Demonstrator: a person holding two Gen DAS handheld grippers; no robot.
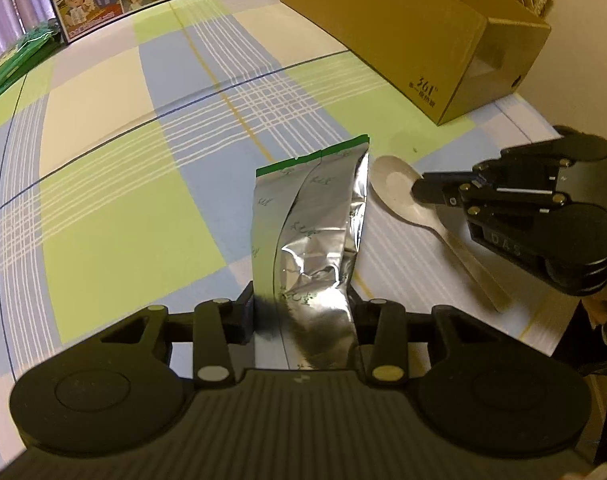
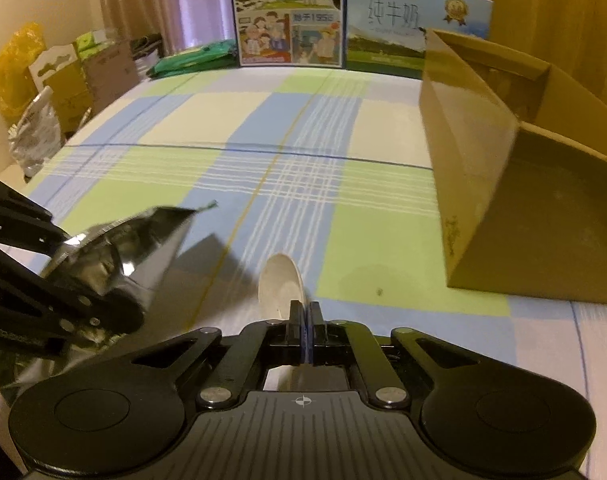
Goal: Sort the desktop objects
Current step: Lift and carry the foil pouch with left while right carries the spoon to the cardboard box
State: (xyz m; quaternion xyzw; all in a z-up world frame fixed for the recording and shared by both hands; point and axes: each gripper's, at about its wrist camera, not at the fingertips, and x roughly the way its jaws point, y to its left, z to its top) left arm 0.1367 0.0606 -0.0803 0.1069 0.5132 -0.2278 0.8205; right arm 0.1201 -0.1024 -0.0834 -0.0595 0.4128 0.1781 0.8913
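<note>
My left gripper [image 1: 303,312] is shut on the lower end of a silver foil packet [image 1: 315,220] with a green top edge, which sticks out forward above the checked tablecloth. To its right lies a white spoon [image 1: 395,184]. My right gripper [image 1: 423,192] is pinched on the spoon near where bowl meets handle. In the right wrist view the right gripper [image 2: 305,316] is closed on the spoon [image 2: 281,280], whose bowl points away. The left gripper [image 2: 95,280] with the foil packet [image 2: 143,248] shows at the left.
An open brown cardboard box [image 1: 403,40] [image 2: 503,200] stands on the right of the table. Milk cartons [image 2: 289,12] and green packs [image 2: 195,60] line the far edge. Boxes and a foil bag [image 2: 35,136] sit beyond the left edge. The checked tablecloth [image 2: 263,140] stretches ahead.
</note>
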